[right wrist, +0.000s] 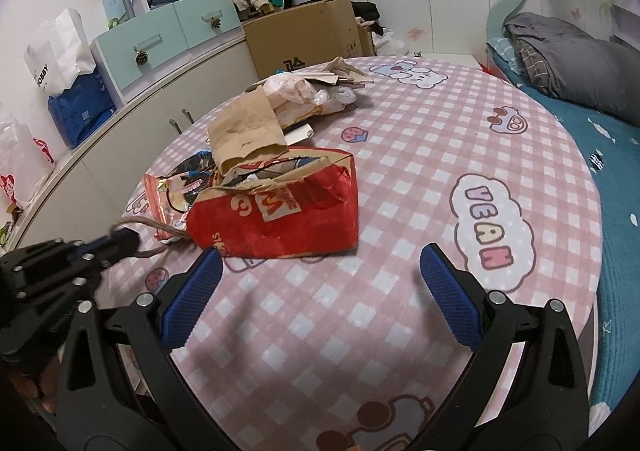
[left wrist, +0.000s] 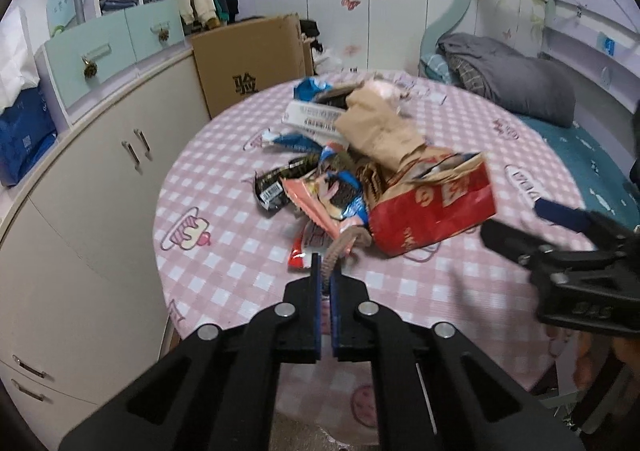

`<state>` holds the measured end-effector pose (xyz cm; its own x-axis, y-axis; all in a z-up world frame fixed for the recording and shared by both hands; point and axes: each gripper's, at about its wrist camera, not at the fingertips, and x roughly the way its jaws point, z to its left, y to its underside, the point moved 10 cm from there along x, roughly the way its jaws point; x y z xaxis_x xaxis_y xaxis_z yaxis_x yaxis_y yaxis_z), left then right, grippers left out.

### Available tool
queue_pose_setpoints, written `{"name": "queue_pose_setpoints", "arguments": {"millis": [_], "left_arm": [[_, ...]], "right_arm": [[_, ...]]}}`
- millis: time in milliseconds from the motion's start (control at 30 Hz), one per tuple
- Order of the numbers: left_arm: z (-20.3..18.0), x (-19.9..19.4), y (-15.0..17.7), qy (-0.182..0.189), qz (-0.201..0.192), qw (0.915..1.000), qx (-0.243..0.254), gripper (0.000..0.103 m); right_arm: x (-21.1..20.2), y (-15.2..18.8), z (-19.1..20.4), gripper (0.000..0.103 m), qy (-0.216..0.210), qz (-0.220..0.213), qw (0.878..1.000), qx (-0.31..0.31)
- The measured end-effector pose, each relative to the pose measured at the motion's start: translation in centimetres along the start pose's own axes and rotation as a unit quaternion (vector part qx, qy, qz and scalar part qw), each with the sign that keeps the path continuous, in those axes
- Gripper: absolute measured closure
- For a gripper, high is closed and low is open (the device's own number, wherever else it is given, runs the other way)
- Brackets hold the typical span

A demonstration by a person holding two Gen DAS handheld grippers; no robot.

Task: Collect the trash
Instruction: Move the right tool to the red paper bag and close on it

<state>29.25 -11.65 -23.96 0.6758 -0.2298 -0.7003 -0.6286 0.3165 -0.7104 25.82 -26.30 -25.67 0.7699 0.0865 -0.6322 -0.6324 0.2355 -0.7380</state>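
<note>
The red paper bag (right wrist: 280,211) lies on its side mid-tabletop, already stuffed with wrappers, while more wrappers (left wrist: 316,199) lie loose toward the left edge. The left gripper (left wrist: 326,275) pinches its twine handle (left wrist: 340,247); the right gripper (right wrist: 320,283) hovers wide open. The tablecloth (right wrist: 400,171) reads "VEAN".

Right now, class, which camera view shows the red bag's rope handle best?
The left wrist view: the rope handle runs from the red bag straight into the shut left gripper, close and centred. The right wrist view shows it only small, at the left edge, partly hidden by that gripper.
</note>
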Motion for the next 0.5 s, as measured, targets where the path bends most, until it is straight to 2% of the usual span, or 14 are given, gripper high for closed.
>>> {"name": "queue_pose_setpoints", "arguments": {"millis": [133, 233, 367, 500], "left_arm": [[-0.2, -2.4, -0.4, 0.019, -0.018, 0.9995, -0.017, 0.1], [0.3, -4.1, -0.8, 0.017, -0.036, 0.9987, -0.033, 0.1], [2.2, -5.8, -1.6, -0.014, -0.064, 0.9957, -0.067, 0.1], [4.5, -6.1, -2.2, -0.059, -0.076, 0.9904, -0.1, 0.1]], "right_arm": [[-0.6, 0.3, 0.1, 0.006, -0.003, -0.001, 1.0, 0.003], [-0.8, 0.4, 0.3, 0.006, -0.007, -0.001, 1.0, 0.002], [-0.4, 0.2, 0.1, 0.006, -0.011, 0.002, 1.0, 0.005], [0.4, -0.4, -0.2, 0.006, -0.009, 0.005, 1.0, 0.007]]}}
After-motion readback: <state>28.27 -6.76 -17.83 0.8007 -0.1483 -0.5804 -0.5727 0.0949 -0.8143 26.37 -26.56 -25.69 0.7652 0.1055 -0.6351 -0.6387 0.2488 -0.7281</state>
